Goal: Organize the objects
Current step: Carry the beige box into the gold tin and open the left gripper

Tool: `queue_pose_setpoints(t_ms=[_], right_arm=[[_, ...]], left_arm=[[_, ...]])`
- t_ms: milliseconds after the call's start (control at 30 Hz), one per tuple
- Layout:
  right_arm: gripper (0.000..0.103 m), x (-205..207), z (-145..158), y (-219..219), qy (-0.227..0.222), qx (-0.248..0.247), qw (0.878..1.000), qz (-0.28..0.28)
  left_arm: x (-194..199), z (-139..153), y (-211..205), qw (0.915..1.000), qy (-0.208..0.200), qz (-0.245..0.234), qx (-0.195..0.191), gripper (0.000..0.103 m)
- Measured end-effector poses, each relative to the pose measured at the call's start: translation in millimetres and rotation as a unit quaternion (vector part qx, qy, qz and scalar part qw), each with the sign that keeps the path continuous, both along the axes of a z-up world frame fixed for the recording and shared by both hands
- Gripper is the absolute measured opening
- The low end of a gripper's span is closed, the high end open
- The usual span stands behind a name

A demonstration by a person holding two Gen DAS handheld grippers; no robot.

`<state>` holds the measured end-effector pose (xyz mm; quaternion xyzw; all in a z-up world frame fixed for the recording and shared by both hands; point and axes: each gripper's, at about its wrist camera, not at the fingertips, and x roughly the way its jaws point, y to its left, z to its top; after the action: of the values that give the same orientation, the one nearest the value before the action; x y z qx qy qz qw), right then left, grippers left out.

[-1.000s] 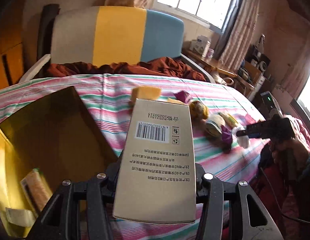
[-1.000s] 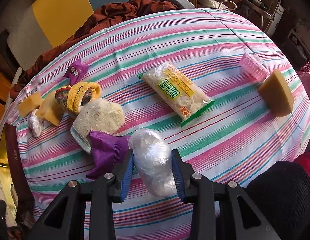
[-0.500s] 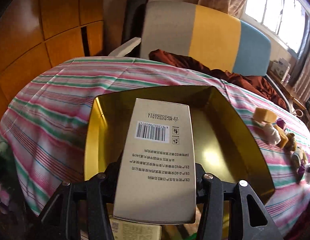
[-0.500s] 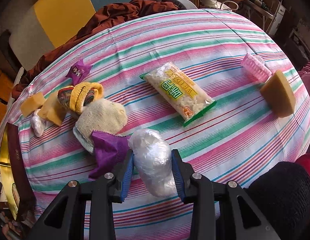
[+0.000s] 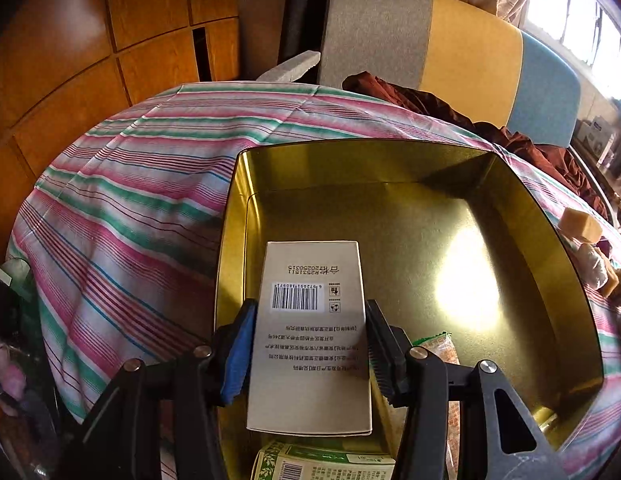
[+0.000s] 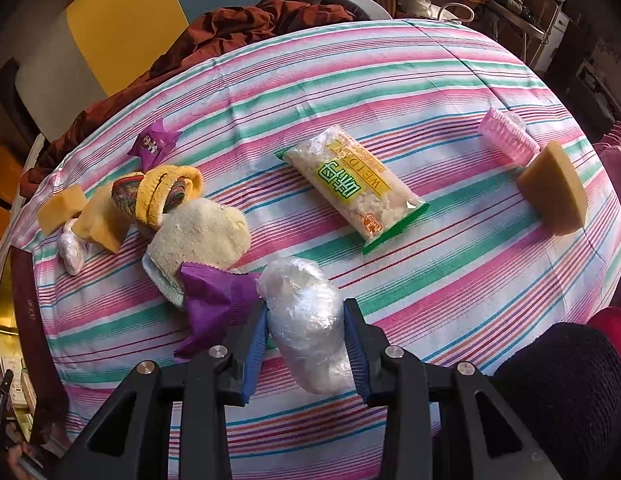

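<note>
In the left wrist view, a beige carton with a barcode point(image 5: 310, 332) lies inside the gold tin box point(image 5: 510, 184), near its left wall. My left gripper point(image 5: 308, 340) straddles the carton with a visible gap on both sides, so it is open. In the right wrist view, my right gripper point(image 6: 306, 340) is shut on a clear plastic-wrapped bundle point(image 6: 306, 320) low over the striped tablecloth point(image 6: 390, 80).
The tin also holds a green-printed box point(image 5: 322, 464) and a snack packet point(image 5: 442, 352). On the cloth lie a purple wrapper point(image 6: 214, 304), socks point(image 6: 198, 236), a rice-snack bag point(image 6: 354, 188), yellow sponges point(image 6: 554, 196), and a pink roller point(image 6: 506, 136). A chair stands behind.
My left gripper swung from the table's items over the tin, lowered the carton into it, and opened. My right gripper has stayed put, holding the bundle.
</note>
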<state>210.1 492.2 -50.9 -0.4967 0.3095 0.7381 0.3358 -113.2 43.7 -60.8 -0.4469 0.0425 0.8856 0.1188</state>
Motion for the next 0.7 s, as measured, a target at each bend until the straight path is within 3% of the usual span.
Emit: queue_pose_setpoints(t_ms=[133, 333, 533, 700], right_arm=[[0.036, 9.3, 12.8, -1.6, 0.035, 0.018, 0.999, -0.012], [0.036, -0.4, 57.5, -34.1, 0.070, 0.105, 0.992, 0.008], [0.036, -70.7, 95.5, -119.2, 0.127, 0.116, 0.974, 0.148], [0.036, -135.2, 95.0, -219.6, 0.159, 0.081, 0.942, 0.285]], left_arm=[[7.3, 14.6, -4.7, 0.9997, 0.020, 0.008, 0.013, 0.059], [27.5, 45.7, -14.8, 0.9975, 0.058, 0.007, 0.039, 0.069], [49.8, 65.6, -25.6, 0.9948, 0.084, 0.001, 0.058, 0.078], [58.9, 64.5, -34.7, 0.9948, 0.079, 0.001, 0.064, 0.079]])
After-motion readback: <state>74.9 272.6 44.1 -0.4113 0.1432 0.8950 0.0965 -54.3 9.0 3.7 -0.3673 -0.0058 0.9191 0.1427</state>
